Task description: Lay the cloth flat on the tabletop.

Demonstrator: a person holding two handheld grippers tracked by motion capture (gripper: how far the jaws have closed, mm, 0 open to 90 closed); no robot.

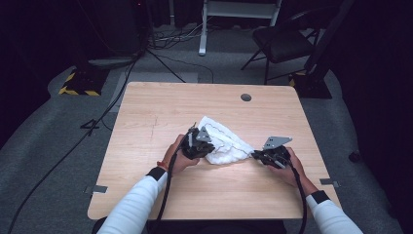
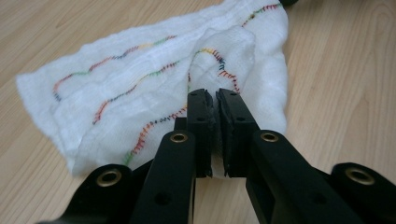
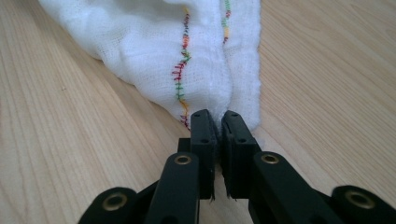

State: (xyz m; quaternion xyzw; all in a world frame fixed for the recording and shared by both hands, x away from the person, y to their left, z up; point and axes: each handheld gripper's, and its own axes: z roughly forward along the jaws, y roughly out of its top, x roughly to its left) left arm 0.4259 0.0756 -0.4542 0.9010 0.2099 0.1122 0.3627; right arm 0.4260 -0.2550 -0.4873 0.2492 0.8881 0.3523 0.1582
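A white cloth (image 1: 225, 142) with multicoloured stitched edging lies crumpled on the middle of the wooden table (image 1: 156, 112). My left gripper (image 1: 200, 145) sits at the cloth's left side and is shut on a raised fold of it. In the left gripper view the cloth (image 2: 154, 79) bunches up where the gripper (image 2: 214, 95) pinches it. My right gripper (image 1: 255, 155) is at the cloth's right corner, shut on the stitched edge. In the right gripper view the cloth (image 3: 187, 42) stretches away from the gripper (image 3: 215, 116).
A round grommet hole (image 1: 246, 97) sits near the table's far edge. Beyond the table stand a black chair (image 1: 282, 41) and a white frame leg (image 1: 202, 29), with cables (image 1: 97, 117) trailing over the grey floor at left.
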